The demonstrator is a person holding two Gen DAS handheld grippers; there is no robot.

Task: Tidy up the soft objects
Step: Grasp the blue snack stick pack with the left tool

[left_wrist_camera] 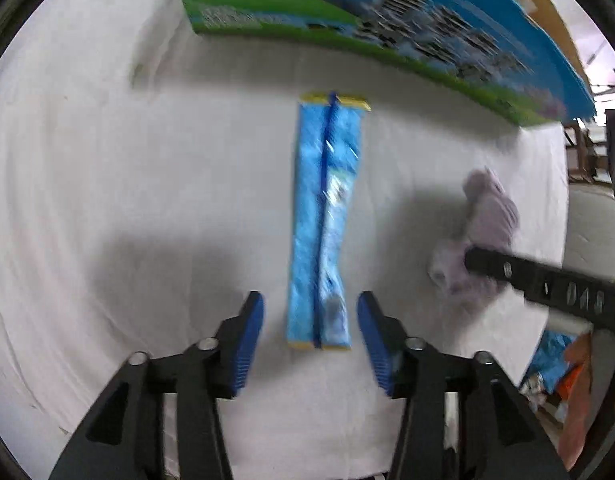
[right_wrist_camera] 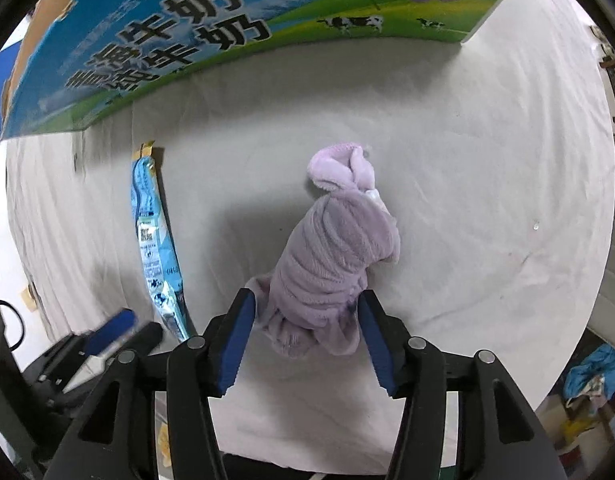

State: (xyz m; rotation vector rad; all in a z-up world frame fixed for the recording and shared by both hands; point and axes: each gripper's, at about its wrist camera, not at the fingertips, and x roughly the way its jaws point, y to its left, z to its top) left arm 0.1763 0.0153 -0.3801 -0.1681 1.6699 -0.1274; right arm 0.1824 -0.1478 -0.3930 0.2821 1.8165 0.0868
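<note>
A long blue snack packet (left_wrist_camera: 323, 220) lies flat on the white cloth, its near end between the open jaws of my left gripper (left_wrist_camera: 310, 312), apart from both pads. It also shows in the right wrist view (right_wrist_camera: 157, 248). A rolled lilac towel (right_wrist_camera: 331, 256) lies to its right. My right gripper (right_wrist_camera: 305, 308) is open with its pads on either side of the towel's near end, the right pad close to touching. In the left wrist view the towel (left_wrist_camera: 487, 216) has a right finger (left_wrist_camera: 547, 276) over it.
A blue and green milk carton box (right_wrist_camera: 179, 28) stands along the far side of the table, also in the left wrist view (left_wrist_camera: 367, 20). The table's right edge (right_wrist_camera: 587, 280) drops off to floor clutter (right_wrist_camera: 591, 376).
</note>
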